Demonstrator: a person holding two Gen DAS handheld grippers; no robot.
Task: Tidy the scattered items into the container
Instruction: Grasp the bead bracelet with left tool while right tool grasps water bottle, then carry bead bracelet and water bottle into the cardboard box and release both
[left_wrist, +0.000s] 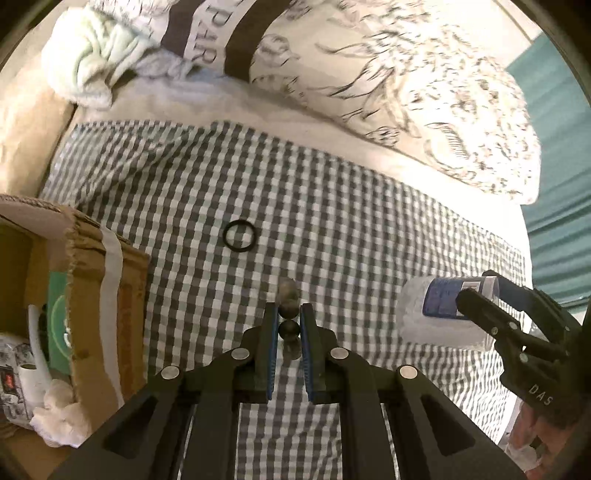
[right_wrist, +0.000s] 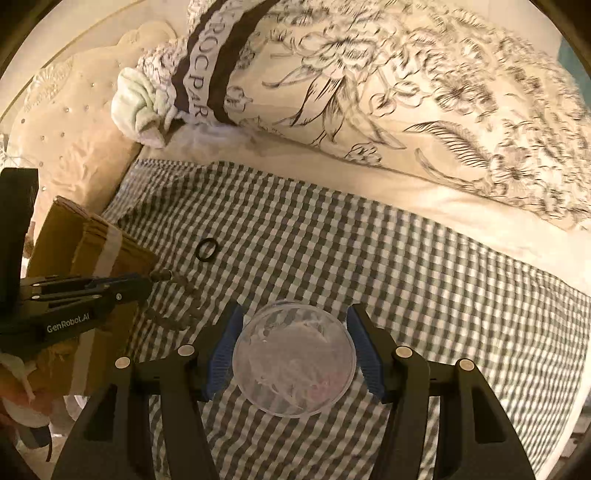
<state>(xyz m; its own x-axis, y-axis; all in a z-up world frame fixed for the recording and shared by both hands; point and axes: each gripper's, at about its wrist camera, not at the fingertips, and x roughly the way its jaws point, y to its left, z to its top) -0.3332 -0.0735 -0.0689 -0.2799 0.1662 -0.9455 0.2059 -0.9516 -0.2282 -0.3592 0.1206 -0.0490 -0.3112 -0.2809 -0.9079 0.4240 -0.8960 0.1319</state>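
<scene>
Level, both grippers: left gripper pinching beads, right gripper clamping jar.

A grey-and-white checked sheet covers the bed; a floral-printed duvet lies bunched along its far edge; a pale green towel sits at the far left corner.

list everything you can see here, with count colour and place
bead string: one, dark, clamped in the left tongs
clear tub: one, blue label, held in the right tongs
ring: one, black, lying on the checked cloth
cardboard box: one, brown, far left, holding several items
checked cloth: one, grey and white, under everything
floral duvet: one, cream, behind the cloth
towel: one, pale green, top left
left tongs: shut on the beads
right tongs: shut on the tub
</scene>
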